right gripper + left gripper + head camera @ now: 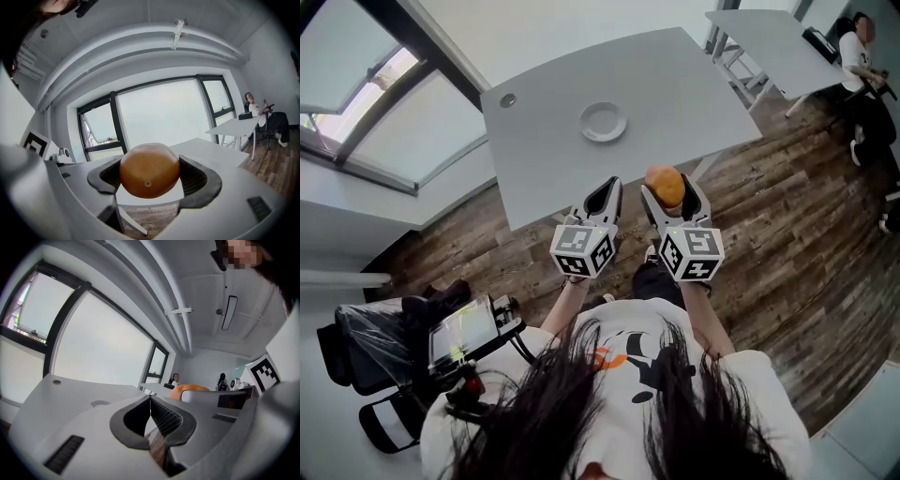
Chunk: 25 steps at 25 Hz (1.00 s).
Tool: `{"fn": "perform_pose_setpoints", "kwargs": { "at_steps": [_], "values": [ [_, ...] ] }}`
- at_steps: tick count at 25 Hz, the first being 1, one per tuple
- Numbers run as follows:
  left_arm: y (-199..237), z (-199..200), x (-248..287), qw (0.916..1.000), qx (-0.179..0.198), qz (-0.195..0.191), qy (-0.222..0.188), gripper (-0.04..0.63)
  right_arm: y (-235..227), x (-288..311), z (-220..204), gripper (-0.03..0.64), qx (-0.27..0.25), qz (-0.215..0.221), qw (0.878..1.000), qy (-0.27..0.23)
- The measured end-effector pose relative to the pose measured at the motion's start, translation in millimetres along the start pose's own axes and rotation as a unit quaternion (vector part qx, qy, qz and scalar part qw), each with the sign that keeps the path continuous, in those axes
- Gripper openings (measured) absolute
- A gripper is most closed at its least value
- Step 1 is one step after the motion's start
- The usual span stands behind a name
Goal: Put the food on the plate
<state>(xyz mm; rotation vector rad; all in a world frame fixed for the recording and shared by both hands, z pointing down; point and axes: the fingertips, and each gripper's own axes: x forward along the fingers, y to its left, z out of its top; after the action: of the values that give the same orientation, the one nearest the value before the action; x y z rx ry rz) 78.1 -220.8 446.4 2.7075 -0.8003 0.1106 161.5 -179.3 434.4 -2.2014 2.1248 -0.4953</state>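
Note:
An orange round fruit [665, 186] is clamped between the jaws of my right gripper [667, 190], held in the air just off the table's near edge; it fills the middle of the right gripper view [149, 170]. A small white plate [603, 122] lies on the grey table [675, 84], well ahead and a little to the left. My left gripper [605, 190] hangs beside the right one with its jaws pressed together and nothing between them [150, 404]. The fruit [187, 390] shows to its right in the left gripper view.
Wooden floor lies below both grippers. A small round grommet [507, 99] sits near the table's left corner. A second table [778, 42] with a seated person [862, 56] stands at the far right. A black cart with a screen [459, 333] is at my left.

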Motion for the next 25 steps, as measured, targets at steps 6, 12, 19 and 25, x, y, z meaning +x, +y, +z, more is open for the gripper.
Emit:
{"fn": "perform_pose_setpoints", "kwargs": {
  "at_steps": [6, 12, 19, 25],
  "values": [
    [-0.1, 13.0, 56.4, 0.9997, -0.002, 0.023, -0.003, 0.006, -43.5, 44.0, 25.4, 0.362, -0.002, 0.029, 1.000, 0.007],
    [5.7, 17.7, 98.9, 0.9980, -0.005, 0.062, -0.013, 0.006, -71.8, 82.4, 31.6, 0.362, -0.008, 0.073, 0.997, 0.021],
    [16.4, 18.9, 113.6, 0.9951, -0.014, 0.096, -0.016, 0.006, -79.8, 107.9, 31.0, 0.362, -0.005, 0.109, 0.993, 0.035],
    [37.9, 17.8, 106.2, 0.9923, -0.016, 0.122, -0.011, 0.006, -66.9, 125.8, 23.0, 0.362, -0.001, 0.130, 0.990, 0.048]
  ]
}}
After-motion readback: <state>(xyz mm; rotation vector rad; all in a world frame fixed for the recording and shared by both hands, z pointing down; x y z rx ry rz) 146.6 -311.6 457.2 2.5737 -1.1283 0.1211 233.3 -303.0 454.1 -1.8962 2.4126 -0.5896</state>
